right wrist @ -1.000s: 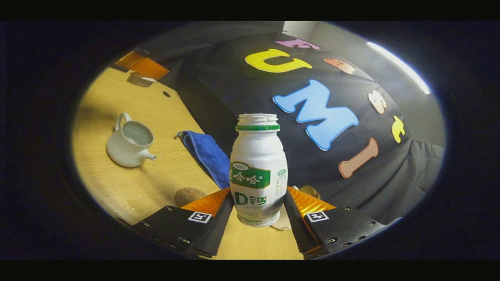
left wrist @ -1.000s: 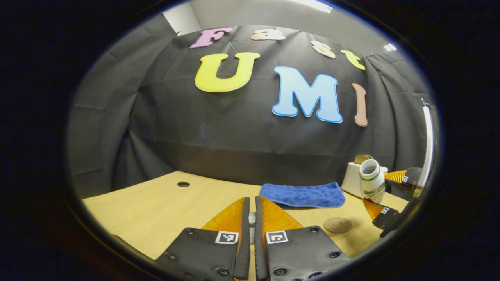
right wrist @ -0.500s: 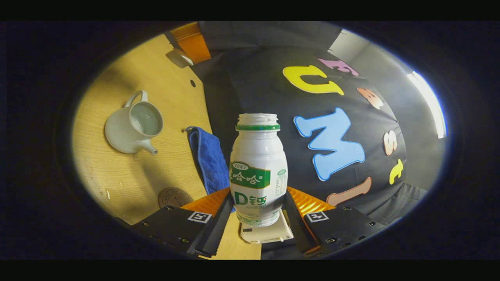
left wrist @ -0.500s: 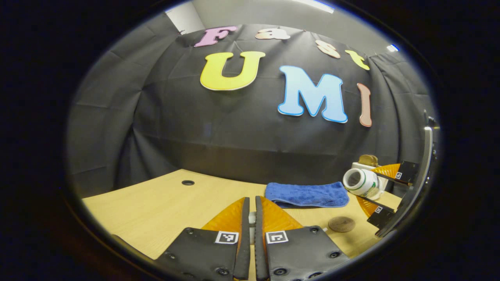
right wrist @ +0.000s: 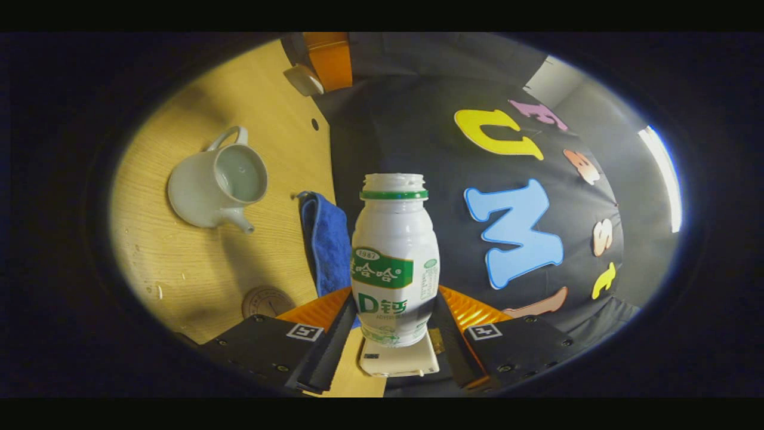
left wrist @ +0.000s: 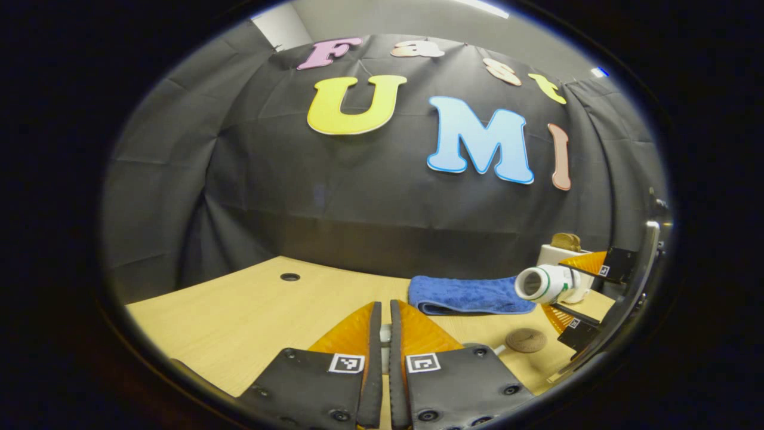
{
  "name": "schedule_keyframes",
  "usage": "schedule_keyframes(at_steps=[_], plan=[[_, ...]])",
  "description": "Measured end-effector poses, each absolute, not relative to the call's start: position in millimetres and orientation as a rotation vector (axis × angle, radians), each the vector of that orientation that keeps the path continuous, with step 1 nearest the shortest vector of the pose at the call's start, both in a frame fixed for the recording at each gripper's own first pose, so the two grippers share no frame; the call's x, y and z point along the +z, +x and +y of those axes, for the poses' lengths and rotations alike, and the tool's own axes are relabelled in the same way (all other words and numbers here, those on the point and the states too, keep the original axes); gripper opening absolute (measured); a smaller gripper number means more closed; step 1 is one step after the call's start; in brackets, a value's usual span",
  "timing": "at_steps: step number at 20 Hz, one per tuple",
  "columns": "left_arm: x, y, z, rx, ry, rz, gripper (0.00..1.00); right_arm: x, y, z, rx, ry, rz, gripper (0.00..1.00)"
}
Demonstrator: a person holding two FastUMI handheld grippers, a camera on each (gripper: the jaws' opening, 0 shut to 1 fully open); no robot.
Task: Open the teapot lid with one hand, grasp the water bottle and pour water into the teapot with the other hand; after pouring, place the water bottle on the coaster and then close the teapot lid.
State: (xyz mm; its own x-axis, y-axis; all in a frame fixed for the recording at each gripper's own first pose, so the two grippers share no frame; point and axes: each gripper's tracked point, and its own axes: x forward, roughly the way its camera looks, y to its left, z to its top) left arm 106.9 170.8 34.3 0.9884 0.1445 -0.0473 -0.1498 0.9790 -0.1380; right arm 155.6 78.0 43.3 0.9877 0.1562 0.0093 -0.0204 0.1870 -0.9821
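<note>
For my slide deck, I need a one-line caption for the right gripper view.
Right hand-held gripper tilts the uncapped water bottle toward the open teapot on the table.

black cloth wall [left wrist: 370, 197] behind a light wooden table [left wrist: 239, 316], ceiling strip light [right wrist: 659, 173]

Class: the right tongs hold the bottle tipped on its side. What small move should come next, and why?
Probably carry the bottle, clamped in the right tongs, sideways until its mouth is over the teapot: the pot stands open, off to one side.
</note>
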Motion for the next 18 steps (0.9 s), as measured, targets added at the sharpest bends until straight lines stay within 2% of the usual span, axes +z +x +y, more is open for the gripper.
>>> schedule_keyframes(at_steps=[2,3,9,11,17,18], plan=[[32.6,108.7,166.3,0.135,-0.150,0.041,0.15,43.0,153.5,75.7,0.119,-1.347,-0.100,0.73],[32.1,109.1,164.7,0.129,-0.154,0.042,0.12,42.6,151.4,74.2,0.116,-1.321,-0.086,0.73],[28.9,113.9,149.5,0.067,-0.197,0.044,0.11,27.3,121.2,63.5,0.173,-0.909,0.019,0.73],[29.9,114.0,145.1,0.054,-0.198,0.043,0.15,31.4,114.0,59.8,0.168,-0.785,0.032,0.73],[36.0,116.7,140.2,0.037,-0.205,0.006,0.15,35.1,110.6,39.9,0.101,-0.364,0.028,0.73],[34.6,117.7,139.0,0.034,-0.204,0.003,0.12,34.5,110.4,36.1,0.092,-0.355,0.031,0.72]])
